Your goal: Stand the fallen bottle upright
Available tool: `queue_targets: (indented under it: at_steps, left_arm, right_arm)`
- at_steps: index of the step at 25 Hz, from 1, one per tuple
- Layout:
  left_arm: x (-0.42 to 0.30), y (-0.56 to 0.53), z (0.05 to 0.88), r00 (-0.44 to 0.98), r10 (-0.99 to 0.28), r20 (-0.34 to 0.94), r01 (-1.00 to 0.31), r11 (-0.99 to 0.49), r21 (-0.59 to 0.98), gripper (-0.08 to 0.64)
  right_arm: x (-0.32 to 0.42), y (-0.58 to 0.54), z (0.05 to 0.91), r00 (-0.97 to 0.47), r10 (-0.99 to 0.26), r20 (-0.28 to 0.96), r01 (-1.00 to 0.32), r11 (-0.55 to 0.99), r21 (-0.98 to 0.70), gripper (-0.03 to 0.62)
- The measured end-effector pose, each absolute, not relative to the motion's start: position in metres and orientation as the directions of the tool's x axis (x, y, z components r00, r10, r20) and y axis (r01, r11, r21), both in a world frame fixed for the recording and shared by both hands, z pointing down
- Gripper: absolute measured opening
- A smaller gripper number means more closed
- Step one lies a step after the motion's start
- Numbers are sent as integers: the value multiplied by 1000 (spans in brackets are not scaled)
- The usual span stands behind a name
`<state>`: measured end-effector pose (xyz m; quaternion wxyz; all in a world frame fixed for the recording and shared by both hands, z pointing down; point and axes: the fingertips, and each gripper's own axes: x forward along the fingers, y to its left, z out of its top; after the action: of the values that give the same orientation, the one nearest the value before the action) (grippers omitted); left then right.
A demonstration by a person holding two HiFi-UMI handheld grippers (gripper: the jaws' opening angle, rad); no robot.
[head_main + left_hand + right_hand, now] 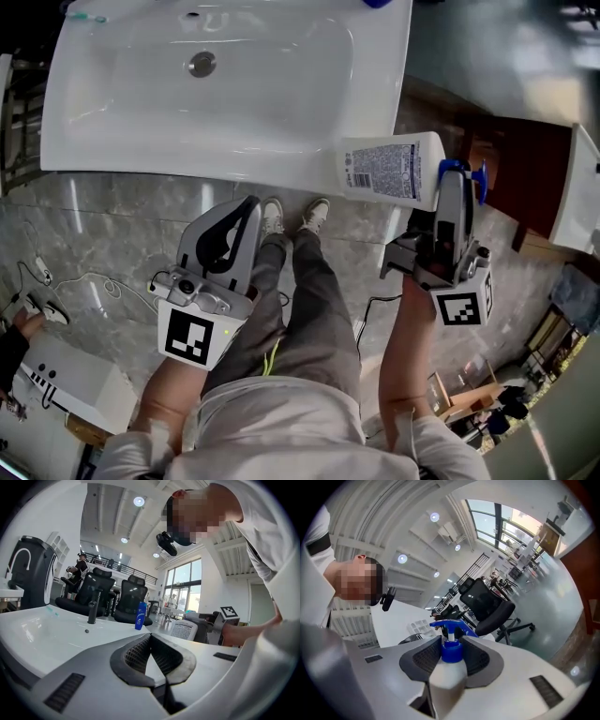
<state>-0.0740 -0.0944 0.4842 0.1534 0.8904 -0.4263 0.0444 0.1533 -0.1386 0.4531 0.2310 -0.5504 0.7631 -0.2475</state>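
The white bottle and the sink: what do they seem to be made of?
White bottle: likely opaque plastic, smooth, soft sheen; its blue spray head looks plastic too. Sink: probably glazed ceramic, though unsure; glossy white with sharp light reflections.

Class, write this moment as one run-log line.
left hand-held gripper: shut, empty; right hand-held gripper: shut on spray bottle neck; spray bottle: sideways at sink edge; upright: not yet

The sink (141, 141) sits ahead of both claws. The bottle (389, 169) lies sideways over its front right corner, neck in the right claw (457, 183). The left claw (249, 206) is well off to the left, short of the sink's front edge.
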Motion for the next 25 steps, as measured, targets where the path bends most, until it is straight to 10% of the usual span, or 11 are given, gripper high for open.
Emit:
queue_targets:
  at_steps: [25]
  left_arm:
    - [-111, -102, 489, 585, -785, 202, -802, -525, 283, 15]
  right_arm:
    - [55, -148, 431, -393, -914, 95, -918, 397, 15, 153]
